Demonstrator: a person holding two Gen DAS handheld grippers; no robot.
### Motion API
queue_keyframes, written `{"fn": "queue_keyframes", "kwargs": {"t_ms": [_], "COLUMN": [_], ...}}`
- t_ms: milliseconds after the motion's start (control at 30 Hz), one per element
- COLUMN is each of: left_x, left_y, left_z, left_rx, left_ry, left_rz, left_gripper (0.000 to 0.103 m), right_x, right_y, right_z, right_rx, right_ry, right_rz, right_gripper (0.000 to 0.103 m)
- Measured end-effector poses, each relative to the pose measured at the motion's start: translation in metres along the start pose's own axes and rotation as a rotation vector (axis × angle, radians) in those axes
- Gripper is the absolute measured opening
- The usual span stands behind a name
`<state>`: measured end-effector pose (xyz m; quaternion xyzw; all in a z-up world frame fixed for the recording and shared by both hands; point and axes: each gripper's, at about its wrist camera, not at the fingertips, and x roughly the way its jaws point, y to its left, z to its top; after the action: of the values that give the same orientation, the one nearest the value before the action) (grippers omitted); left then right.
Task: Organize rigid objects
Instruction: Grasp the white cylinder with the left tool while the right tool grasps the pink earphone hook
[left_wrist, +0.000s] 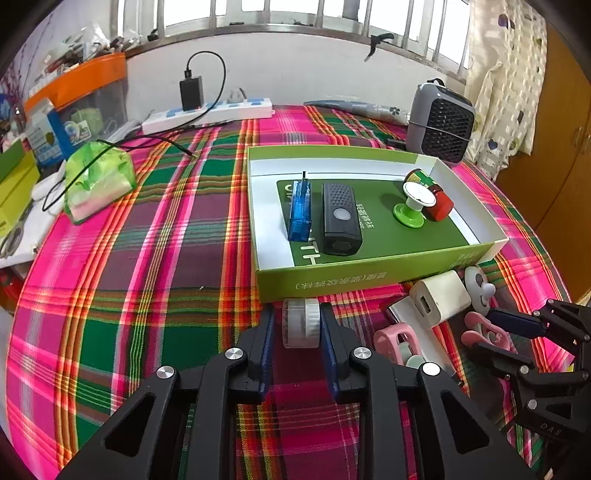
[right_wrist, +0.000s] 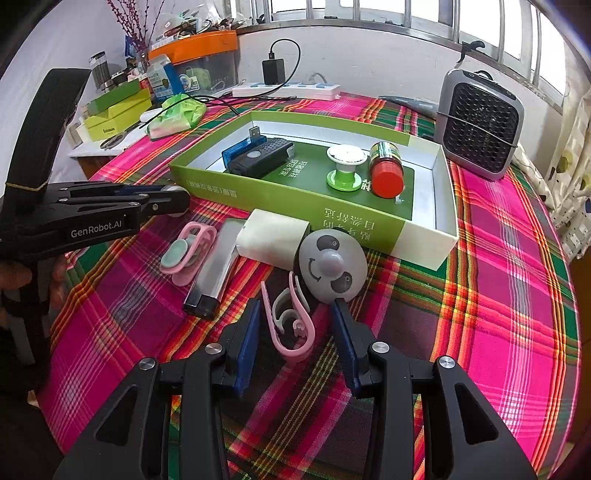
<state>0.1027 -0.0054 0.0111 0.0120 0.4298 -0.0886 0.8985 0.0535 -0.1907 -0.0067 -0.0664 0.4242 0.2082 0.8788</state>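
A green box (left_wrist: 332, 282) (right_wrist: 258, 184) on the plaid cloth holds a blue USB stick (left_wrist: 300, 210), a black light (left_wrist: 340, 218), a green-and-white knob (left_wrist: 415, 205) and a red-capped jar (left_wrist: 439, 203). My left gripper (left_wrist: 297, 321) is shut on a clear tape roll (left_wrist: 301, 323) just in front of the box; it also shows in the right wrist view (right_wrist: 173, 201). My right gripper (right_wrist: 295, 314) is open around a pink clip (right_wrist: 291, 325), beside a panda disc (right_wrist: 332, 266). A white charger (right_wrist: 271, 240), a silver bar (right_wrist: 214, 273) and another pink clip (right_wrist: 186, 251) lie between the grippers.
A grey fan heater (right_wrist: 480, 122) stands behind the box at the right. A power strip (left_wrist: 207, 114) with a plugged adapter lies at the back wall. A green tissue pack (left_wrist: 98, 181) and boxes sit at the left. The table's edge curves at the right.
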Motion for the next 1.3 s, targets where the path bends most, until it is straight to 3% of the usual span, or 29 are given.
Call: {"fn": "queue_keyframes", "kwargs": {"t_ms": [267,1033,1300], "left_x": [-0.003,-0.013,-0.028], "left_y": [-0.001,-0.003,-0.004], "left_z": [-0.001,-0.003,0.005], "left_rx": [0.008,0.013,0.020], "left_ry": [-0.012,-0.025,-0.055], "left_rz": [0.000,-0.006,-0.005], "left_gripper": [0.018,0.018,0.018], "right_x": [-0.001,-0.006,-0.020], "right_y": [0.001,0.004,0.003], "right_z": [0.000,-0.001,0.005], "right_rx": [-0.004,-0.005,0.007], "right_ry": [-0.002,-0.017,-0.058], "right_rz": [-0.007,-0.006,0.013], "right_gripper": [0.025,0.025,0.025]}}
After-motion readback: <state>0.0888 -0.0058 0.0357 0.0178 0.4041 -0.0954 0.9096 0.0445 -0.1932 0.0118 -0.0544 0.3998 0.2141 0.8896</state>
